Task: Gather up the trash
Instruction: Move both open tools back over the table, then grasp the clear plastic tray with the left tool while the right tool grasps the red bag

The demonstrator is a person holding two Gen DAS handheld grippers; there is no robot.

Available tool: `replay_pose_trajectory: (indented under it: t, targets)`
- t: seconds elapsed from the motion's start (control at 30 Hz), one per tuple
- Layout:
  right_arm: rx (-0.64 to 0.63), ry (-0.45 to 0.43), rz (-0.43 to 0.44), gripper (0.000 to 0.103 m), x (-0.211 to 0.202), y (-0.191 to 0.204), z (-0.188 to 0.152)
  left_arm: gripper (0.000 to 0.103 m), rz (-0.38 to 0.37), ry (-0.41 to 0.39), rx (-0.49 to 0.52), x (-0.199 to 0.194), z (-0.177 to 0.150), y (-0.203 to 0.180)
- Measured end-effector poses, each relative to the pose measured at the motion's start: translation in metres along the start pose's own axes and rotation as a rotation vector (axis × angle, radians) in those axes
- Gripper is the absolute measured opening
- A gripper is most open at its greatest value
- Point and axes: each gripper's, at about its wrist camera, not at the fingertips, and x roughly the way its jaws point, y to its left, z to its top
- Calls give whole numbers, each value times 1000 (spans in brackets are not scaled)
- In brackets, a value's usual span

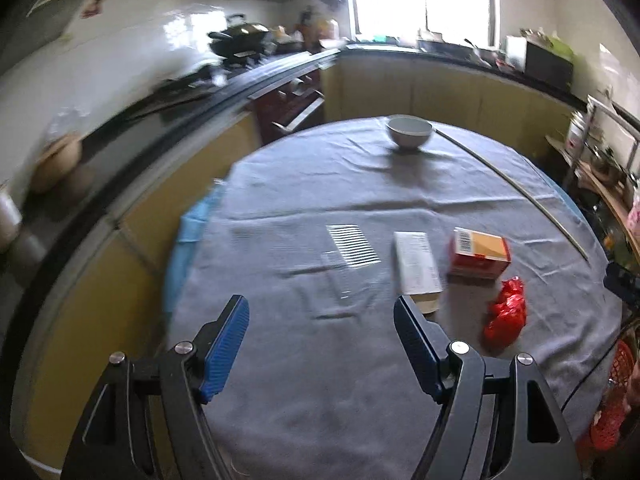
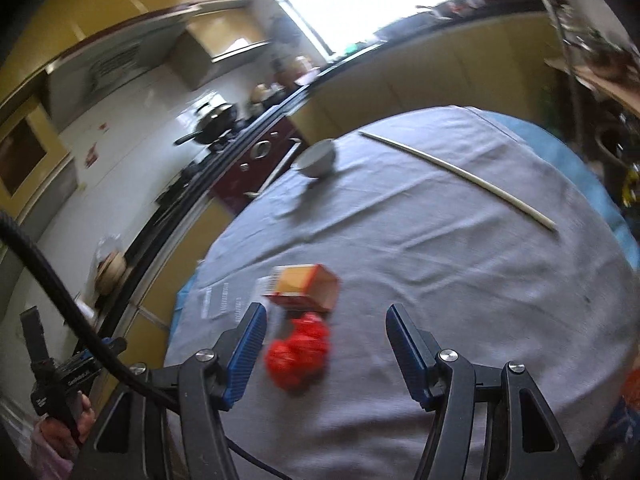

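1. Trash on the table point(image 1: 360, 400): crumpled red wrapper point(image 2: 298, 354) near the front edge, red-orange carton point(image 2: 306, 288) just behind it, touching or nearly so; motion blur hides which.
2. White flat box point(image 1: 416, 266) lies left of the carton, and a clear striped sheet point(image 1: 352, 246) left of that, all mid-table on the grey cloth point(image 2: 440, 280).
3. Your right gripper point(image 2: 326, 354) hangs over the wrapper, jaws apart, nothing held. The wrapper sits close to its left pad, off centre.
4. Your left gripper point(image 1: 322, 340) is spread wide and empty, its right finger point(image 1: 414, 338) just in front of the white box.
5. Judgement: step in hand is the wrapper pick. Shift the right gripper left so the wrapper is centred, then drop straight down.
6. Close low enough to catch the bulk, but don't pinch the cloth; it's loose and wrinkled.
7. Keep clear of the carton corner so it isn't dragged.
8. Bowl point(image 1: 409, 131) and long stick point(image 2: 460, 176) at the far edge look out of the way.
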Motion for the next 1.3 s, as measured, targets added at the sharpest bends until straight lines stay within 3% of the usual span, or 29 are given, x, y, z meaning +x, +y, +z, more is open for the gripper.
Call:
replay_pose_trajectory:
  t: [0.3, 0.43, 0.6, 0.77, 0.83, 0.9, 0.97, 1.17, 1.2, 1.23, 1.3]
  targets:
    - [92, 21, -2, 67, 7, -41, -4, 76, -36, 119, -70, 74, 45, -13]
    - [87, 39, -1, 67, 17, -40, -7, 76, -59, 241, -149, 119, 58, -12]
    - [85, 67, 2, 67, 29, -36, -11, 76, -22, 318, -178, 150, 59, -19]
    - [82, 108, 53, 67, 47, -21, -8, 75, -39, 319, -223, 159, 53, -14]
    - [84, 142, 93, 67, 60, -10, -7, 62, -62, 307, -229, 160, 50, -13]
    - [102, 178, 124, 67, 71, -3, -10, 39, -88, 319, -232, 163, 48, -11]
    - [118, 218, 134, 67, 87, 6, -12, 37, -129, 317, -243, 164, 44, -7]
    - [148, 316, 41, 67, 125, 23, -19, 34, -180, 287, -267, 152, 32, 10]
    - [151, 331, 8, 67, 131, 24, -21, 14, -186, 282, -268, 148, 30, 13]
    - [162, 347, -19, 67, 137, 24, -23, 4, -192, 281, -267, 144, 28, 15]
    - [190, 375, -28, 67, 146, 26, -29, 5, -201, 275, -267, 137, 23, 20]
